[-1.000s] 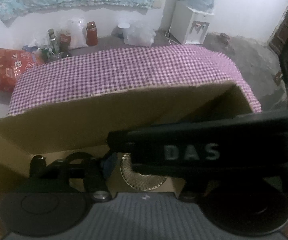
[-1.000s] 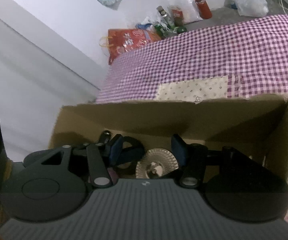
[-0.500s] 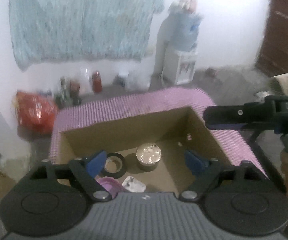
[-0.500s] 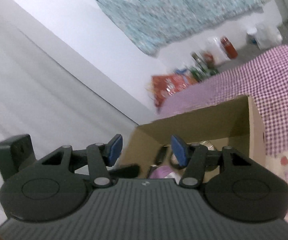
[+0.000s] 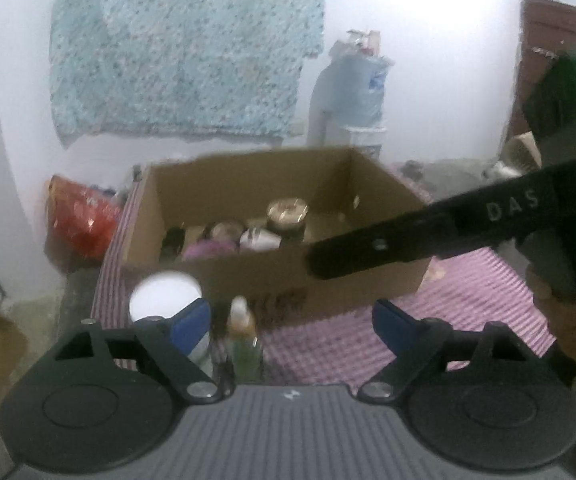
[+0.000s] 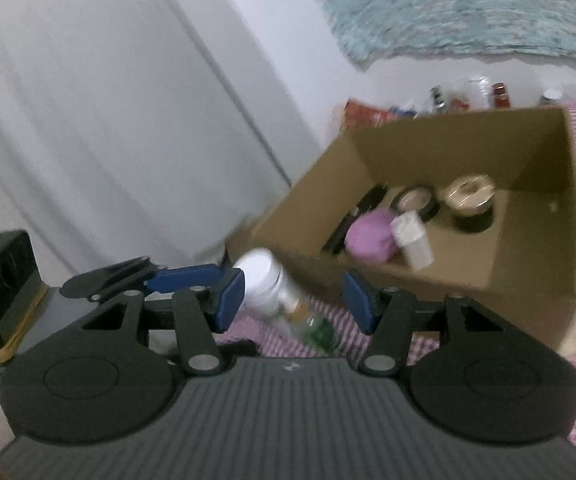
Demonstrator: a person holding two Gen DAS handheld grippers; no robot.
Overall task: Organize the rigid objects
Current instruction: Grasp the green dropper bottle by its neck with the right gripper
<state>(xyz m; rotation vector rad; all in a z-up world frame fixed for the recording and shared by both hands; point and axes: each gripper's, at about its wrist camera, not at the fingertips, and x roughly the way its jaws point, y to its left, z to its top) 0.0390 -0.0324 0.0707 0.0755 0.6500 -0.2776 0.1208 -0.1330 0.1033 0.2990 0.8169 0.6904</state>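
Note:
A brown cardboard box [image 5: 248, 280] [image 6: 536, 148] sits on the purple checked cloth [image 5: 468, 296]. Inside lie a metal-topped round tin [image 5: 287, 211] [image 6: 469, 191], a black tape roll [image 6: 415, 200], a purple lid [image 6: 370, 235], a white plug-like block [image 6: 412, 240] and a black stick [image 6: 362, 212]. In front of the box stand a white-capped jar [image 5: 166, 292] [image 6: 264, 280] and a small green bottle [image 5: 243, 344] [image 6: 316, 330]. My left gripper [image 5: 290, 320] is open and empty over them. My right gripper [image 6: 294, 294] is open and empty, also beside the jar; its body crosses the left wrist view [image 5: 448, 232].
A red bag [image 5: 82, 220] and several bottles [image 6: 468, 96] stand on the floor by the wall behind the bed. A water dispenser [image 5: 352, 108] stands at the back. A black speaker-like box [image 6: 0, 280] sits at the left of the right wrist view.
Both grippers have pulled back and up out of the box. The jar and green bottle in front of the box have come into view.

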